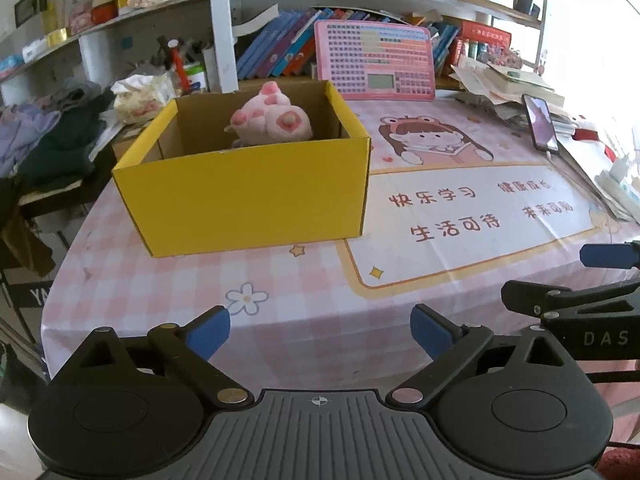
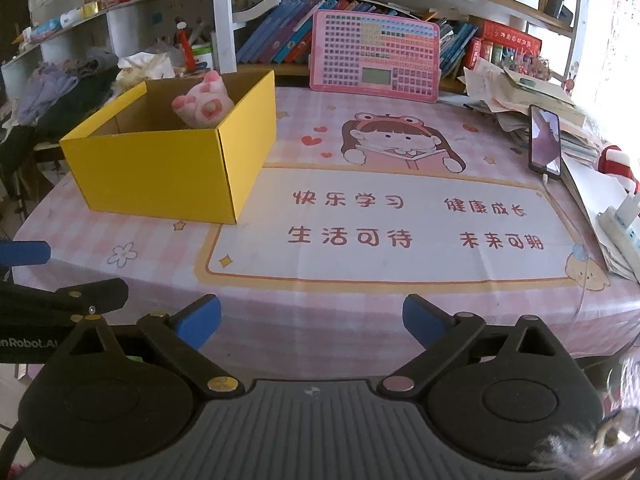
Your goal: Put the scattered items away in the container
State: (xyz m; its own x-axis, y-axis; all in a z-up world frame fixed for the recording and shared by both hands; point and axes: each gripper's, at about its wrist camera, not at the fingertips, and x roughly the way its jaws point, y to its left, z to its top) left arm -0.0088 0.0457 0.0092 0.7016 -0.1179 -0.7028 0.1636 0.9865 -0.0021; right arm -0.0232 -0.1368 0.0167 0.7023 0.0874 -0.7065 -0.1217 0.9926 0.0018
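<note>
Pink-and-white plush toy point(image 1: 272, 118) sits half hidden inside the yellow cardboard box point(image 1: 244, 196) — left gripper point(image 1: 320, 334) and right gripper point(image 2: 312, 324) jaws spread, empty.

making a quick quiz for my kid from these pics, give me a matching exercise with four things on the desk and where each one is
Things:
1. plush toy
2. yellow box
3. phone
4. pink keyboard toy

Places:
A. leaning upright against the books at the back
B. on the left part of the pink tablecloth
C. inside the box
D. propped by the paper pile on the right

Pairs: 1-C, 2-B, 3-D, 4-A
</note>
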